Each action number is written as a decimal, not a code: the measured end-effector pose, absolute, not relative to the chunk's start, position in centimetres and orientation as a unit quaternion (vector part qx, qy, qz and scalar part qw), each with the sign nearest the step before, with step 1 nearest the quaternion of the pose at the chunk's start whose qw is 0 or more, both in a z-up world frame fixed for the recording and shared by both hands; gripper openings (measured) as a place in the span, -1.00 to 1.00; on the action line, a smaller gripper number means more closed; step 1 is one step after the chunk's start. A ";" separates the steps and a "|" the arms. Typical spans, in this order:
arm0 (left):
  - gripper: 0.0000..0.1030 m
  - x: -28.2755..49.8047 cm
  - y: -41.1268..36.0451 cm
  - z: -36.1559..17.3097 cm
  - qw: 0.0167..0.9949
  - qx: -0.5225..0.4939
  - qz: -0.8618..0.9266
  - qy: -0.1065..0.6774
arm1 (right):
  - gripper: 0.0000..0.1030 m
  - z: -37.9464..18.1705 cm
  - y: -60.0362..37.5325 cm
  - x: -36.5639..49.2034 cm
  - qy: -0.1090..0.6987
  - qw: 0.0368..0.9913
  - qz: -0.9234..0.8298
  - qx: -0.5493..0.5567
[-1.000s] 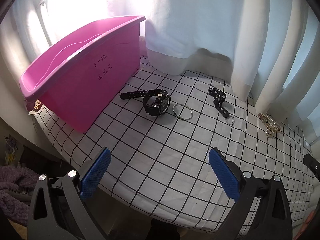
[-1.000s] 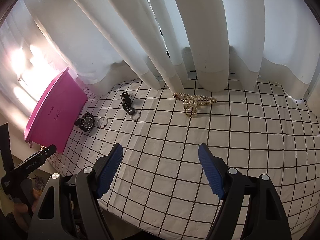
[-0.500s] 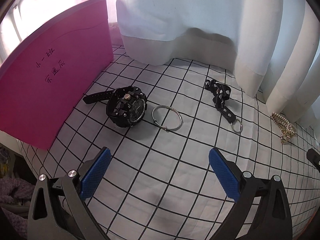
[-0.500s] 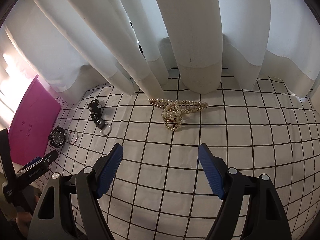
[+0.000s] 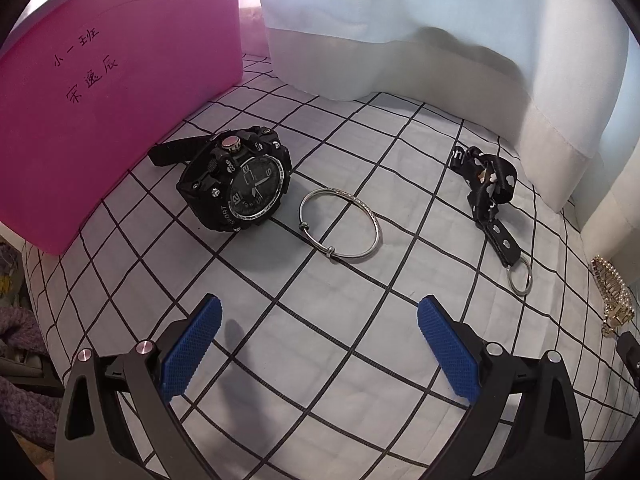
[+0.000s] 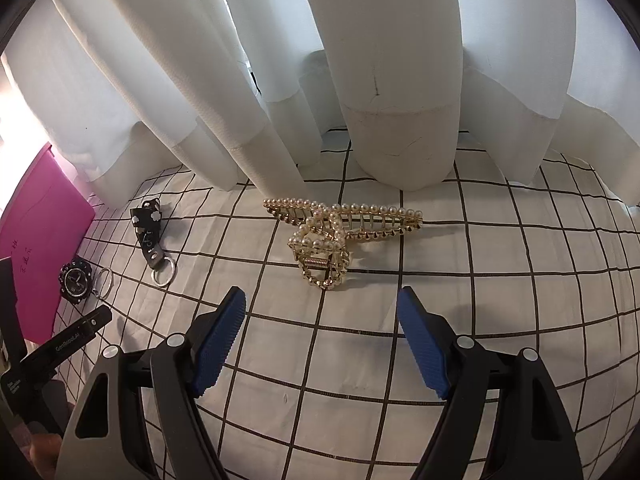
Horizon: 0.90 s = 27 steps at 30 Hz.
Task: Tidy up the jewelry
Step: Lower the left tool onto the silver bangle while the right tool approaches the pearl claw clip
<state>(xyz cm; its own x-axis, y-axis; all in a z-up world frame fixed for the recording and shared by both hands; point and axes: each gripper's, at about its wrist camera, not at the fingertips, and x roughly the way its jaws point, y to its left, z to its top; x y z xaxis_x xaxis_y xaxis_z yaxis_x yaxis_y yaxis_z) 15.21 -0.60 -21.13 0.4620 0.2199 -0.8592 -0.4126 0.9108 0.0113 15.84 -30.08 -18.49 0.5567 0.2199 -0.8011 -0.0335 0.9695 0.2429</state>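
A black sport watch (image 5: 236, 188) lies on the checked cloth beside a silver bangle (image 5: 339, 223). To the right lies a black strap keychain (image 5: 490, 200) with a metal ring. My left gripper (image 5: 318, 312) hovers open just in front of the bangle and watch, nothing between its blue pads. A gold pearl hair claw (image 6: 332, 236) lies ahead of my right gripper (image 6: 322, 304), which is open and empty. The watch (image 6: 75, 282), bangle (image 6: 105, 282) and keychain (image 6: 150, 236) show small at the left of the right wrist view. The claw's end (image 5: 614, 300) peeks in at the left wrist view's right edge.
A pink plastic bin (image 5: 100, 92) with handwriting stands at the left, close to the watch; its side (image 6: 36, 240) also shows at the left. White curtains (image 6: 360, 80) hang along the back of the checked table cloth (image 6: 480, 300). The table edge drops off at the lower left.
Both grippers have come down and forward toward the table. The watch and bangle now loom larger in the left view, the hair claw larger in the right view. Jaws stayed open.
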 end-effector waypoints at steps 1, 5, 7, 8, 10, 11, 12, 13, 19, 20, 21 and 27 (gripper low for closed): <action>0.88 15.5 -0.5 -21.3 0.849 -0.101 0.192 0.481 | 0.45 -18.6 -30.0 15.8 0.464 0.877 0.074 0.098; 0.88 16.8 0.1 -21.9 0.841 -0.109 0.205 0.489 | 0.45 -19.2 -29.8 15.9 0.466 0.877 0.075 0.088; 0.88 17.3 0.3 -21.8 0.841 -0.112 0.208 0.488 | 0.45 -19.4 -29.8 15.9 0.465 0.878 0.072 0.087; 0.88 17.7 0.3 -21.9 0.840 -0.111 0.208 0.489 | 0.45 -19.5 -29.8 16.0 0.465 0.878 0.071 0.086; 0.88 18.3 0.4 -22.0 0.841 -0.113 0.206 0.488 | 0.45 -19.7 -30.0 16.2 0.466 0.878 0.068 0.087; 0.88 18.5 0.4 -22.0 0.841 -0.114 0.205 0.488 | 0.45 -19.8 -30.1 16.4 0.466 0.878 0.066 0.090; 0.89 18.8 0.3 -22.1 0.841 -0.114 0.205 0.487 | 0.45 -19.9 -30.2 16.5 0.467 0.877 0.063 0.092; 0.90 19.1 0.3 -22.1 0.841 -0.113 0.206 0.487 | 0.45 -20.0 -30.3 16.6 0.467 0.877 0.062 0.094; 0.89 20.3 0.3 -22.2 0.844 -0.111 0.207 0.482 | 0.45 -20.1 -30.4 17.3 0.464 0.880 0.054 0.085; 0.89 20.4 0.3 -22.2 0.844 -0.113 0.207 0.481 | 0.45 -20.1 -30.3 17.4 0.463 0.881 0.053 0.082; 0.89 20.6 0.4 -22.3 0.845 -0.112 0.207 0.480 | 0.45 -20.1 -30.3 17.4 0.463 0.881 0.051 0.080; 0.89 21.5 0.8 -22.5 0.850 -0.110 0.206 0.472 | 0.46 -20.4 -29.3 18.3 0.461 0.885 0.043 0.056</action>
